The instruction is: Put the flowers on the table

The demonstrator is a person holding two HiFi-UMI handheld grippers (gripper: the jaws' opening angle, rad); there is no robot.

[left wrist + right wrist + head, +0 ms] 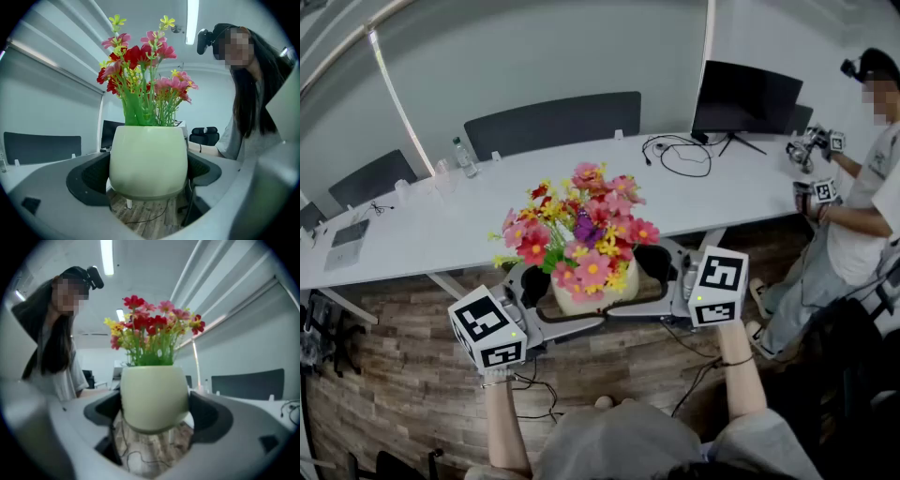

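Glazed pale ceramic is my guess for the pot (592, 300), so I treat it as stiff, smooth and slippery, breakable if dropped. It is probably a little top-heavy under the bushy flowers (581, 234), whose stems look like light plastic that would bend if squeezed. It hangs in the air over the wooden floor (394, 375), just short of the near edge of the long white table (431, 230) and not yet above it. From the left, the left gripper (149, 176) has its jaws spread very wide around the pot's belly, with its black ribbed pads (89, 176) pressing on either flank. From the right, the right gripper (154, 411) does the same, clasping the belly from the opposite side. The belly is the place to hold, at or just under its widest part, never the blooms. The rounded wall tapers downward, so I judge that a slack grip could let it slide through. Some things are hidden from me. The head view buries most of the pot under blooms, and its underside is out of sight in every view. I also cannot tell how much of each pad really bears on the curved wall. At far right a second person (862, 187) stands by the table end, partly cut off by the frame.
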